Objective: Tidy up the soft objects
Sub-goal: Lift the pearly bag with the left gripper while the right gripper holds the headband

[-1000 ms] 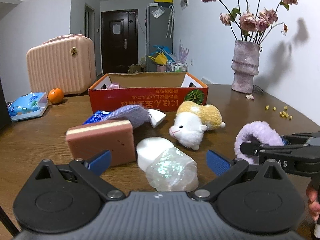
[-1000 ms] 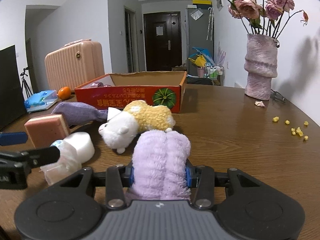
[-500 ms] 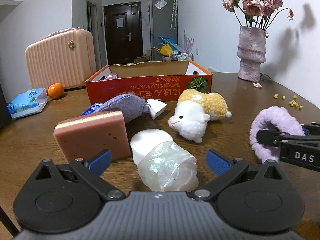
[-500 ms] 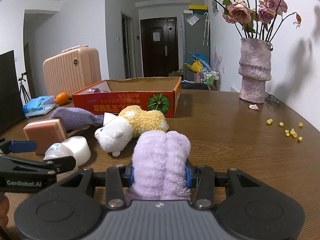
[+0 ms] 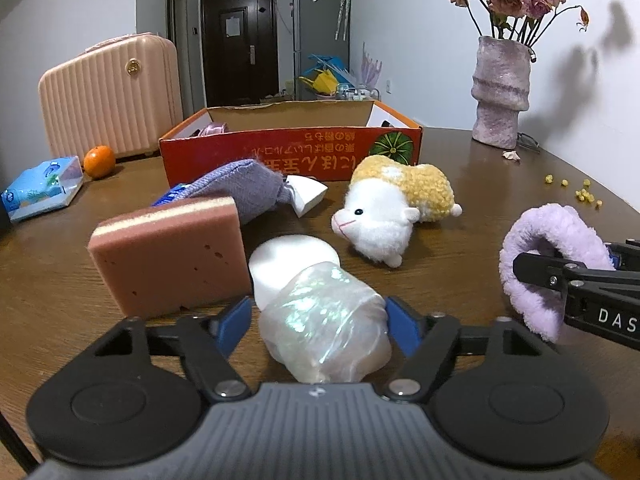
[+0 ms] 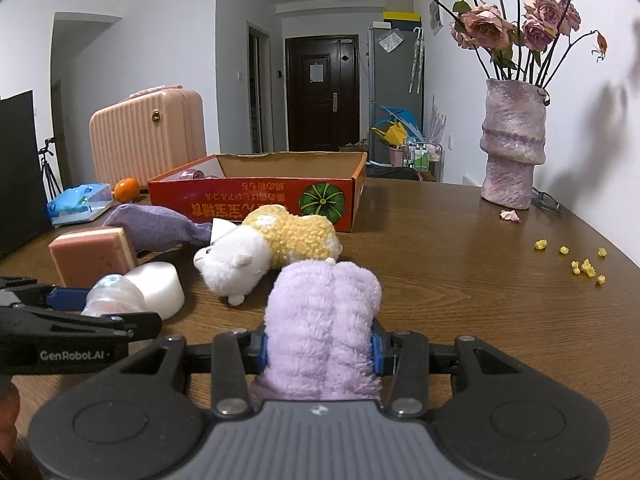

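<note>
A round white puff in a shiny clear wrapper (image 5: 324, 320) lies on the brown table between my left gripper's (image 5: 320, 316) blue pads (image 5: 402, 328). The jaws are closing around it, with the pads close at its sides and the wrapper still undented. From the right wrist view the left gripper (image 6: 116, 308) comes in from the left edge. My right gripper (image 6: 320, 344) is shut on a fluffy lilac band (image 6: 324, 320), also seen as the lilac band (image 5: 552, 248) at the right. A pink sponge (image 5: 168, 256), a purple knit pouch (image 5: 244, 192) and a plush sheep (image 5: 392, 216) lie beyond.
A red cardboard box (image 5: 292, 152) stands open behind the soft things. A pink suitcase (image 5: 108, 92), an orange (image 5: 99, 156) and a tissue pack (image 5: 40, 188) sit at the left. A vase of dried roses (image 5: 500, 92) and yellow crumbs (image 5: 580, 192) are at the right.
The left gripper has crept forward and down over the wrapped puff, and its jaws have narrowed from wide apart to just beside it. The right gripper keeps still with the lilac band.
</note>
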The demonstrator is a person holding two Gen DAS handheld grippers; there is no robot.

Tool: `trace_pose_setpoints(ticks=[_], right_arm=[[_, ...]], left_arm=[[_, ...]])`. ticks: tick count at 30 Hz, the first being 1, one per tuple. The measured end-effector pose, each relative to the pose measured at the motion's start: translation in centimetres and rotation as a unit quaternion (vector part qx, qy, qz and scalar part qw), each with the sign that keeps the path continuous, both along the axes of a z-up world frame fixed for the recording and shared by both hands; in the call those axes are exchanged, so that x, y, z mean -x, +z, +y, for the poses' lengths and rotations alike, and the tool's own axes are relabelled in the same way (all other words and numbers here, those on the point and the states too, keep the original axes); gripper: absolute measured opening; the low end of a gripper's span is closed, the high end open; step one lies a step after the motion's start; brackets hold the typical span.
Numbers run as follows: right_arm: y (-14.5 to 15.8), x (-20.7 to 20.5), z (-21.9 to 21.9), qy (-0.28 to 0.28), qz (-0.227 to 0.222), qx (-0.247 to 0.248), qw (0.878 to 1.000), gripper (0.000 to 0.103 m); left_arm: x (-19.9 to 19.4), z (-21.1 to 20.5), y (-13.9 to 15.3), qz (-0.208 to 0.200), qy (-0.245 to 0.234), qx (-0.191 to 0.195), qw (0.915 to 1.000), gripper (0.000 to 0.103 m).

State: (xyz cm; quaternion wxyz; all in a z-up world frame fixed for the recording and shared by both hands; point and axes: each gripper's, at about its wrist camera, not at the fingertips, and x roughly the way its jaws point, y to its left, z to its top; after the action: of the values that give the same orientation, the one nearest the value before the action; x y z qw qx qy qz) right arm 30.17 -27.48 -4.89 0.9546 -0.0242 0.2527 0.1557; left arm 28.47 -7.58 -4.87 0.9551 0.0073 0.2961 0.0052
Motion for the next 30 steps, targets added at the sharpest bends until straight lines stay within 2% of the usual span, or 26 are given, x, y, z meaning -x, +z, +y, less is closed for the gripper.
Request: trace_pose_setpoints(ticks=[5, 8, 30], right_arm=[[-0.1, 0.1, 0.1, 0.001, -0.001, 0.003, 1.0, 0.042], [-0.2, 0.1, 0.2, 0.001, -0.001, 0.005, 1.0, 0.042], [-0.2, 1.1, 0.9, -0.001, -0.012, 0.007, 1.0, 0.042]], left_arm=[[0.1, 0.4, 0.0, 0.005, -0.005, 0.013, 0.9999, 0.054], [0.2, 0.4, 0.0, 0.005, -0.009, 0.017, 0.9998, 0.051], [2.4, 1.1, 0.7, -0.025, -0.008, 0.027, 0.9993, 0.05]])
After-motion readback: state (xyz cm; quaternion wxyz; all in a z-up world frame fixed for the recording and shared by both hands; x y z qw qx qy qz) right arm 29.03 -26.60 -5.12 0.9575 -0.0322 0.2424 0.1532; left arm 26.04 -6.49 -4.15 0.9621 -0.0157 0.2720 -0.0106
